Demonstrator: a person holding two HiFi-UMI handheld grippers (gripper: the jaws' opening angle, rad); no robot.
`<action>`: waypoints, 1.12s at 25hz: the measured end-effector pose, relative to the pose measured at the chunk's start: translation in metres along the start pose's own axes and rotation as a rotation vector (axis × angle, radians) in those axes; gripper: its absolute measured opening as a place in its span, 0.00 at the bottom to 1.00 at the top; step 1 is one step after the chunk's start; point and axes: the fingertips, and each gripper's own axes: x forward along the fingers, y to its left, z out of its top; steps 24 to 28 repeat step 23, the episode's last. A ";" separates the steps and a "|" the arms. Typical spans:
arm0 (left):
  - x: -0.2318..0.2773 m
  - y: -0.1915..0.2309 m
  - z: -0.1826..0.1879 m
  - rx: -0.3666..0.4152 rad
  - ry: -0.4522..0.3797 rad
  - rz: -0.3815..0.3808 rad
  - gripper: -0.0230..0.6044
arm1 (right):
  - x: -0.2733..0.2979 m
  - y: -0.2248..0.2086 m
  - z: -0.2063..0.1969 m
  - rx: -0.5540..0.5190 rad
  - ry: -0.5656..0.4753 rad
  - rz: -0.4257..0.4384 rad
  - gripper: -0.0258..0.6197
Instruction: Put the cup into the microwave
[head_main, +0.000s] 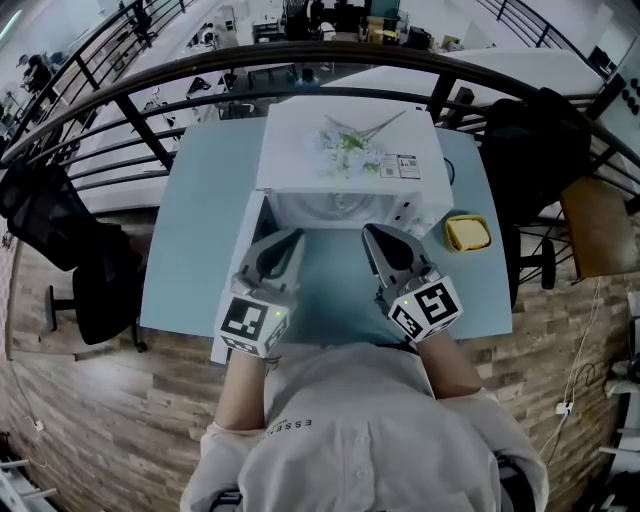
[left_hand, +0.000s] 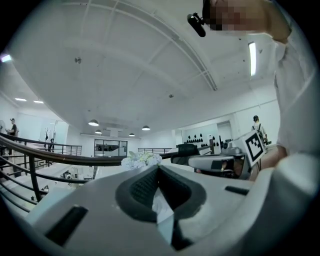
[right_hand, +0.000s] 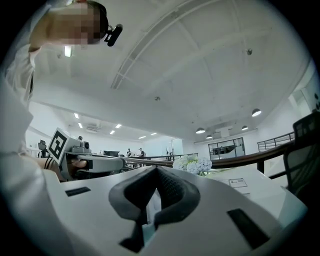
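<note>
- I count two tools. The left tool (head_main: 290, 238) has its jaws together on nothing, and the right tool (head_main: 372, 232) is closed and empty too. Both are held level in front of the microwave.
- One white microwave (head_main: 300, 150) sits on the one pale blue table (head_main: 200, 250), with its door (head_main: 250, 215) swung open to the left.
- One bunch of pale flowers (head_main: 345, 145) and one label (head_main: 400, 166) are on its top. The label's print is too small to read.
- One yellow container (head_main: 467, 233) is on the table just right of the microwave. I cannot tell whether it is the cup.
- Shirt print (head_main: 290, 425) starts "ESSE".
</note>
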 end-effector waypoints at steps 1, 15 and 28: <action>-0.001 0.000 -0.001 -0.002 0.004 0.001 0.04 | 0.000 0.002 -0.001 0.003 0.005 0.005 0.06; -0.006 -0.002 -0.011 -0.015 0.031 0.015 0.04 | 0.000 0.009 -0.014 0.004 0.045 -0.017 0.06; -0.007 -0.007 -0.017 -0.020 0.044 0.016 0.04 | -0.004 0.009 -0.014 0.006 0.041 -0.019 0.06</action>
